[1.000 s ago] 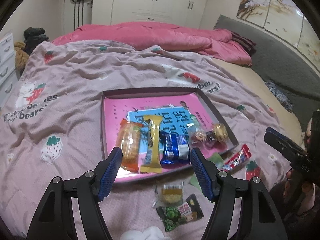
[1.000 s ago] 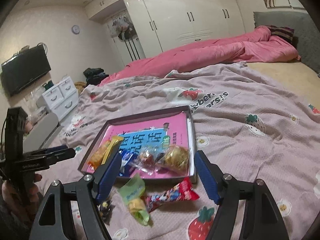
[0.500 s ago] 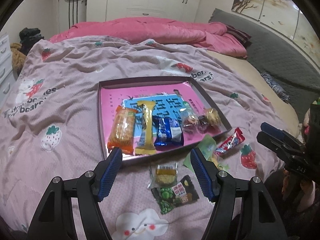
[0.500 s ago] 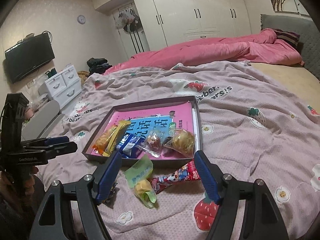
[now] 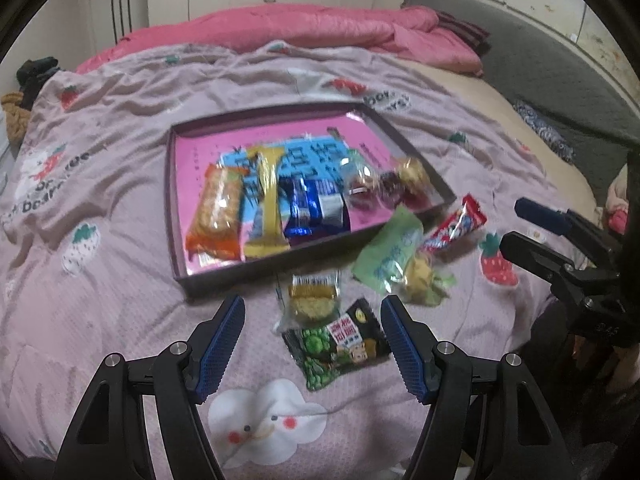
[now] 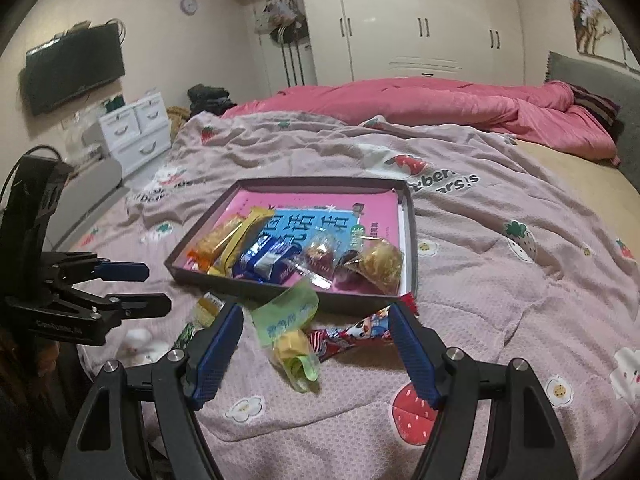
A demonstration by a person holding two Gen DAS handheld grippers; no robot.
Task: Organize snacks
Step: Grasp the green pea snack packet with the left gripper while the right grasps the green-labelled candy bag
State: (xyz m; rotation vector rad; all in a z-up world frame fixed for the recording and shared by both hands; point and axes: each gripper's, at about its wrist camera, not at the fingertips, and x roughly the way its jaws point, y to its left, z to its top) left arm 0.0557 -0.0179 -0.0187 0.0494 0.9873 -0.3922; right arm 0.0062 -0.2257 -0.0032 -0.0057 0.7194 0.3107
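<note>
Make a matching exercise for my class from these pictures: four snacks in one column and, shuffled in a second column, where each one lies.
Snacks
1. orange cracker pack
2. blue wrapper
3. black pack with green peas
4. red candy stick

Places
A. on the bedspread, between the tips of the left tongs
B. in the tray, at its left end
C. on the bedspread beside the tray's right corner
D. in the tray, right of the yellow bar

Pairs: 1-B, 2-D, 3-A, 4-C
</note>
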